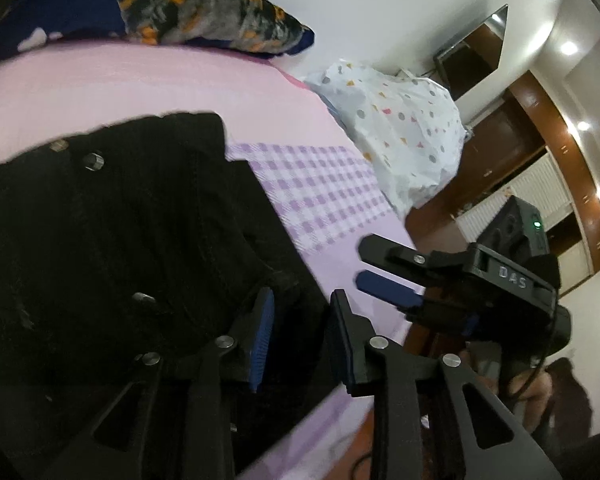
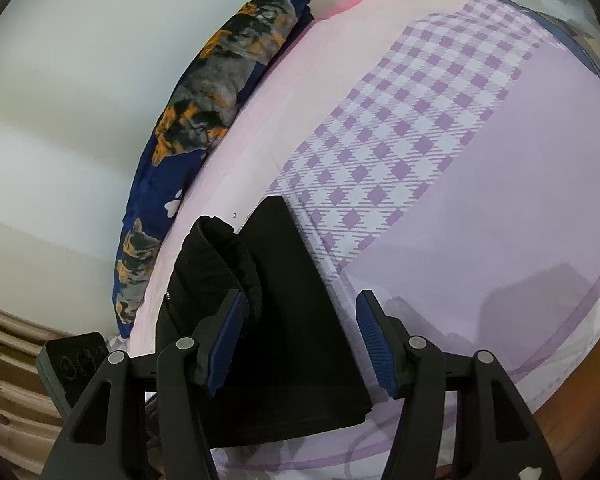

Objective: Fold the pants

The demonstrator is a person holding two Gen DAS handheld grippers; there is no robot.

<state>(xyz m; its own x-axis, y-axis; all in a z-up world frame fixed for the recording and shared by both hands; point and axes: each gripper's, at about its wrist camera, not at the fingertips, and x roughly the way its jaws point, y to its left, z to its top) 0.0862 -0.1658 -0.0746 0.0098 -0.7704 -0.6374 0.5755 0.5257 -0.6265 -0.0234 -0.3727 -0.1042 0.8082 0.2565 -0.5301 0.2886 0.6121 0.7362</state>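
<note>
Your left gripper [image 1: 300,340] and right gripper [image 2: 298,344] both hang apart, holding nothing; the pants [image 2: 276,320] lie folded on the bed [image 2: 500,200] just ahead (probably finished, released to rest flat).

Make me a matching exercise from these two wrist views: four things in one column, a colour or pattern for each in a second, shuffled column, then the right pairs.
Things:
1. pants
2. pillow
3. bedsheet
4. bag

Descriptions:
A. white with small coloured shapes
B. plain black
C. pink, with a purple checked band
D. dark blue with orange and grey print

Pairs: 1-B, 2-D, 3-C, 4-A
</note>
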